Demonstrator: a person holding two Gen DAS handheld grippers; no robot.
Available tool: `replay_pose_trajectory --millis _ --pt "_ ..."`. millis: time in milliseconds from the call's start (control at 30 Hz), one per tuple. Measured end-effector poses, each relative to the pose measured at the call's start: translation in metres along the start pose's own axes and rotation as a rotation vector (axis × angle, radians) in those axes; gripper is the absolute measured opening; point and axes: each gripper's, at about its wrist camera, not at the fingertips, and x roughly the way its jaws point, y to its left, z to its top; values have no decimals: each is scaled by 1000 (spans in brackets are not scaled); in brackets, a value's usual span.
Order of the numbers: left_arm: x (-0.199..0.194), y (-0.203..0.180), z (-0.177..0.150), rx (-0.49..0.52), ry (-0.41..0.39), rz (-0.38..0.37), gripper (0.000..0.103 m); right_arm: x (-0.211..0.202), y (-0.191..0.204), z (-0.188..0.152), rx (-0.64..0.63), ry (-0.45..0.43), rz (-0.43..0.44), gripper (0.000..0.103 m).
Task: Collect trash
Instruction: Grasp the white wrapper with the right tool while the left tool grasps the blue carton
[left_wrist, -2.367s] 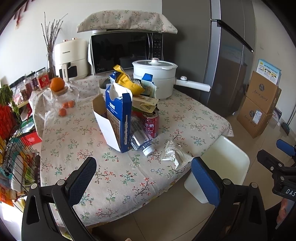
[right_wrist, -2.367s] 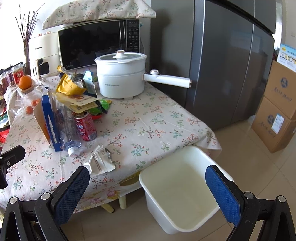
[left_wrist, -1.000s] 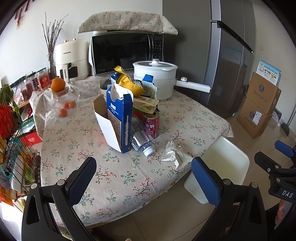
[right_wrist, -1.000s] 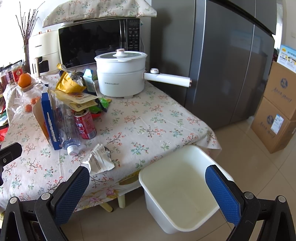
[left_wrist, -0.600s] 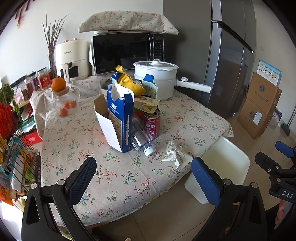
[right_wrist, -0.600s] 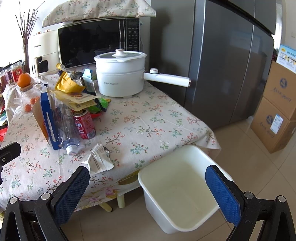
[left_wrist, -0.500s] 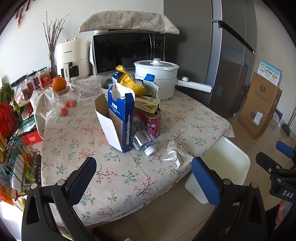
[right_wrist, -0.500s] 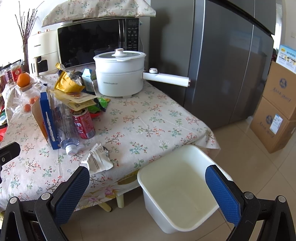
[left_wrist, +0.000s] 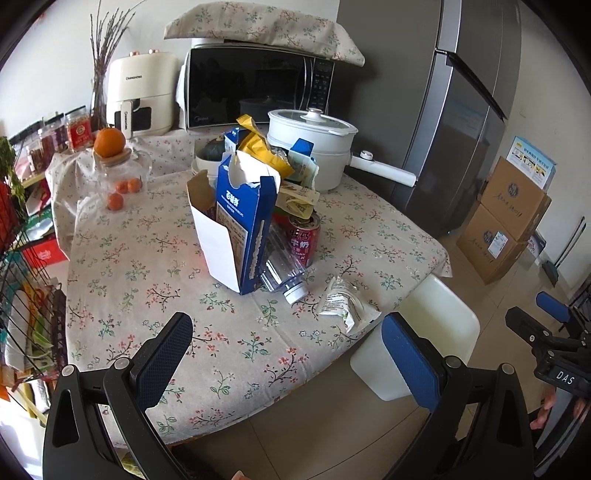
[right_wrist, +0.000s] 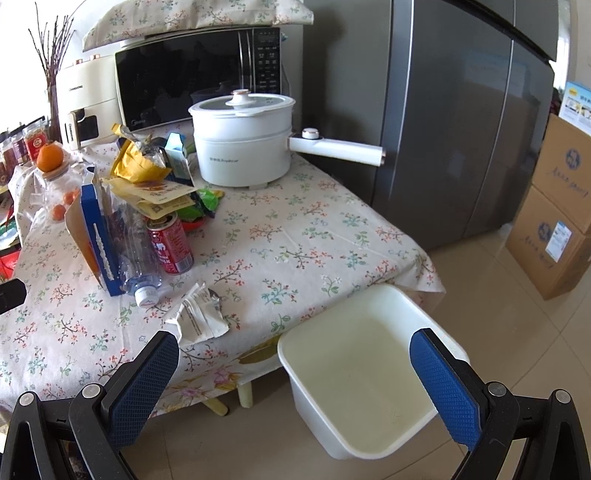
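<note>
a torn blue and white carton (left_wrist: 240, 225) stands upright at mid-frame in the left wrist view, with a clear plastic bottle (left_wrist: 282, 267) lying against its right side, white cap toward the camera, and a red drink can (left_wrist: 303, 236) upright behind. a crumpled white wrapper (right_wrist: 199, 314) lies near the table edge, lower left in the right wrist view, and an empty white bin (right_wrist: 364, 373) sits open below it at lower centre.

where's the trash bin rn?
The white bin is on the floor at the table's near corner, rim partly under the tablecloth edge; in the right wrist view it's lower centre, just right of the crumpled wrapper.
</note>
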Motion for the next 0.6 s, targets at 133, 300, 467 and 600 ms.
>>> replay_pose_trajectory --millis 133,300,467,600 --pt "13 15 12 -7 31 0 103 8 3 19 -28 51 37 103" --pt "46 20 33 3 59 17 96 30 15 47 -87 71 46 103" --pt "83 17 54 -14 23 18 82 71 18 55 -85 109 47 103" --pt "100 10 69 -17 -24 41 71 106 14 45 -58 212 55 103"
